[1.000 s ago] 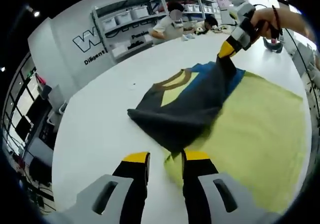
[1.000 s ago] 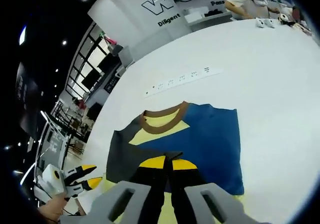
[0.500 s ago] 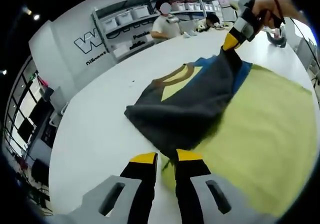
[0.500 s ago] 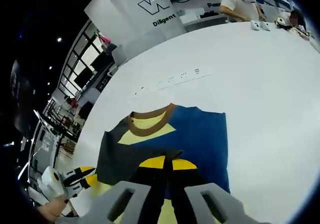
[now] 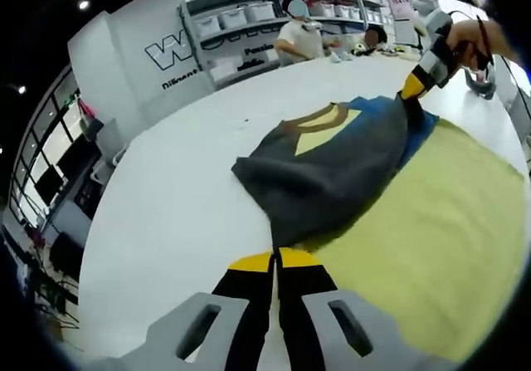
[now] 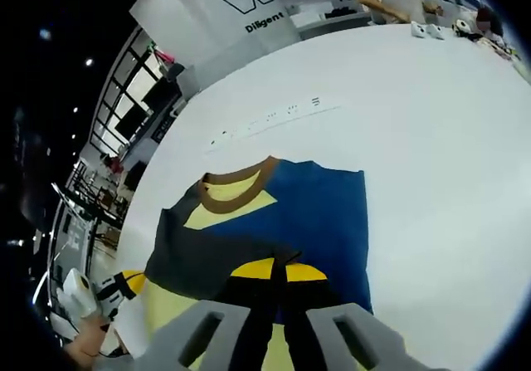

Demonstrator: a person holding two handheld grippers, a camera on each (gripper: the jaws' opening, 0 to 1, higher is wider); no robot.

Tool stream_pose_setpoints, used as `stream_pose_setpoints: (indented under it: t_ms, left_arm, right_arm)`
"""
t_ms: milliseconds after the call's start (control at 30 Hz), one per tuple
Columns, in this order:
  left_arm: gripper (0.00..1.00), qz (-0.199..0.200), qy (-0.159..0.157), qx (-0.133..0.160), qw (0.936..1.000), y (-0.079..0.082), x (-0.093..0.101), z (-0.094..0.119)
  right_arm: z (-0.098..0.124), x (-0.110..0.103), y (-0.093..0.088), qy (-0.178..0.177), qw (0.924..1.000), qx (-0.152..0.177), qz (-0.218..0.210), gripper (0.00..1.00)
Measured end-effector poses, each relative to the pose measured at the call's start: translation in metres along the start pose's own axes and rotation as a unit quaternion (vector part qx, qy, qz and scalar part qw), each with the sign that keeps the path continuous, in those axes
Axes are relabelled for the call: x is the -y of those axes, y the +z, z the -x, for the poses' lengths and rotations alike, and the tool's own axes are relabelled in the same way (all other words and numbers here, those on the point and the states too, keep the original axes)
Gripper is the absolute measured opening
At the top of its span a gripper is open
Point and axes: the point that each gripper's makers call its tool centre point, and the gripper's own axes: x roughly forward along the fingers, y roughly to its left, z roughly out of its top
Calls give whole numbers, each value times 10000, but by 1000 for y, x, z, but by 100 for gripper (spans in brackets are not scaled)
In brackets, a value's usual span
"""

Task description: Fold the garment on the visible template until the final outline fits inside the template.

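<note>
A grey and blue garment point(image 5: 332, 168) with a brown collar lies partly folded on a yellow-green template point(image 5: 431, 222) on the white table. My left gripper point(image 5: 275, 261) is shut on the grey fabric's near corner. At the upper right, a hand holds my right gripper point(image 5: 412, 86), which pinches the garment's far edge and lifts it. In the right gripper view, my right gripper point(image 6: 275, 267) is shut on a grey fold over the blue panel point(image 6: 319, 209). The left gripper point(image 6: 131, 284) sits at the lower left by the template point(image 6: 170, 309).
The white table point(image 5: 174, 205) stretches wide to the left of the garment. Two people point(image 5: 303, 35) work at its far side in front of shelves with bins point(image 5: 241, 18). A thin strip of small marks point(image 6: 274, 115) lies on the table beyond the collar.
My left gripper's jaws have gone from open to shut on the garment's grey corner. The right gripper has stayed shut on the far edge; both views have shifted slightly.
</note>
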Motion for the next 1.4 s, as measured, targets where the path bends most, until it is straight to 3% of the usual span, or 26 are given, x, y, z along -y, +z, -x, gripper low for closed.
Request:
stream_pose_setpoints:
  t_ms: [100, 167, 300, 433, 533, 667, 800, 967, 1033, 1167, 1233, 1400]
  left_arm:
    - [1, 452, -104, -171, 9988, -11, 0, 1]
    - [1, 408, -34, -157, 9990, -13, -5, 2]
    - [3, 616, -33, 93, 9981, 4, -11, 9]
    - [20, 725, -172, 240, 9969, 23, -9, 7]
    - [22, 733, -218, 321, 9966, 32, -7, 3]
    - [25, 879, -339, 241, 9953, 32, -1, -8]
    - [28, 957, -354, 43, 9948, 24, 4, -18]
    - [25, 1073, -371, -159, 9934, 14, 7, -22]
    - [22, 1047, -372, -173, 9937, 13, 8, -22]
    - [11, 984, -381, -213, 9942, 13, 11, -25]
    - [2, 1037, -385, -239, 9936, 13, 12, -25]
    - [2, 1002, -273, -254, 9943, 12, 10, -24]
  right_arm:
    - [-1, 4, -4, -3, 9998, -36, -184, 0]
    - [-2, 7, -7, -26, 9996, -92, -254, 0]
    - [-3, 12, -11, -83, 9998, -81, -154, 0]
    - [1, 9, -10, 51, 9999, -2, -145, 0]
    - [7, 8, -9, 56, 9999, 101, -67, 0]
    - [13, 11, -11, 23, 9997, 207, -135, 9]
    - [14, 6, -24, 91, 9999, 101, -7, 11]
    - [10, -3, -29, 268, 9987, 320, 285, 18]
    - [9, -6, -32, 336, 9985, 318, 278, 15]
    - [5, -11, -39, 314, 9972, 299, 615, 0]
    - [6, -15, -41, 331, 9963, 302, 730, 0]
    - [18, -19, -36, 424, 9958, 307, 747, 0]
